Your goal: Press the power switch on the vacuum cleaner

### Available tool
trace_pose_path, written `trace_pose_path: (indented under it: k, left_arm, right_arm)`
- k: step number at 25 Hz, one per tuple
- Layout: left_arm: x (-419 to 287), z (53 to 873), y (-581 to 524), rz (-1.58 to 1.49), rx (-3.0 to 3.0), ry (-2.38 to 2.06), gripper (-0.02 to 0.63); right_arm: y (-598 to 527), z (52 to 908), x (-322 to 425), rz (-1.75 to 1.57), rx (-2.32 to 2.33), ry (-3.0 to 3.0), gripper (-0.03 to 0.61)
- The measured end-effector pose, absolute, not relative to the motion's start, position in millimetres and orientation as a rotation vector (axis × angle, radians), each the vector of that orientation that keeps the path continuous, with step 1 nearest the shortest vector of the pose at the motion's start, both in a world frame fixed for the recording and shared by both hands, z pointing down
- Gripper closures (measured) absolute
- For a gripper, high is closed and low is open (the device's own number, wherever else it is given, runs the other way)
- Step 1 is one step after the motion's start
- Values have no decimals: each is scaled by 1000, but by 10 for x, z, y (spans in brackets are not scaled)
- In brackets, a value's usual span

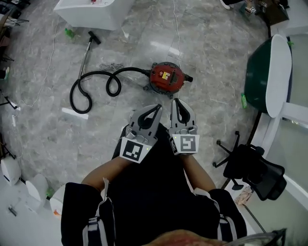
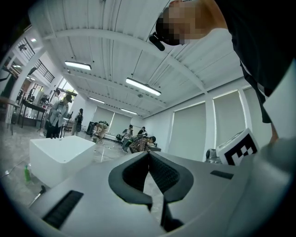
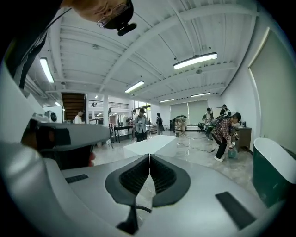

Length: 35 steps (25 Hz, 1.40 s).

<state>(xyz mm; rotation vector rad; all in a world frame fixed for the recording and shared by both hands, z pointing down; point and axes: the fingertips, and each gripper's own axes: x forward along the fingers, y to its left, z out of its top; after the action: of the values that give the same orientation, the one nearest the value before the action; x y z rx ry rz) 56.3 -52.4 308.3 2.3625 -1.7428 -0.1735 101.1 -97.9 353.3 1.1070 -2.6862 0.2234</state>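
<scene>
A red canister vacuum cleaner point(image 1: 166, 79) sits on the grey marble floor in the head view, with a yellow patch on its top. Its black hose point(image 1: 99, 82) coils away to the left, ending in a metal wand point(image 1: 85, 55). My left gripper point(image 1: 158, 106) and right gripper point(image 1: 175, 100) are held side by side just below the vacuum, both shut with nothing between the tips. In the left gripper view the left gripper point(image 2: 148, 152) points out across the room, as does the right gripper point(image 3: 149, 155) in the right gripper view. The vacuum is in neither gripper view.
A white counter point(image 1: 91, 12) stands at the top left, a green and white tub point(image 1: 269, 74) at the right, and a black office chair point(image 1: 252, 168) at the lower right. A thin white cable point(image 1: 176, 29) runs across the floor. Several people point(image 3: 225, 130) stand far off.
</scene>
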Motion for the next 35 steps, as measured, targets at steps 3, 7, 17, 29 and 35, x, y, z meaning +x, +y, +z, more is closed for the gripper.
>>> trace_pose_path:
  k: [3, 7, 17, 29, 35]
  left_arm:
    - [499, 3183, -510, -153, 2323, -1750, 594]
    - [460, 3305, -533, -150, 2304, -1747, 594]
    - [331, 3419, -650, -155, 2262, -1774, 594]
    - [48, 3613, -683, -130, 2167, -1872, 594]
    - [-85, 3728, -644, -137, 2108, -1919, 594]
  right_arm:
    - [-1061, 3730, 914, 192, 1054, -2657, 560]
    - [-1204, 4043, 815, 216, 978, -2612, 560]
    - [-1488, 4959, 682, 164, 688, -2463, 560]
    - [-1851, 6115, 655, 45, 443, -2237, 560]
    - [-2002, 6665, 604, 65, 389, -2159, 560]
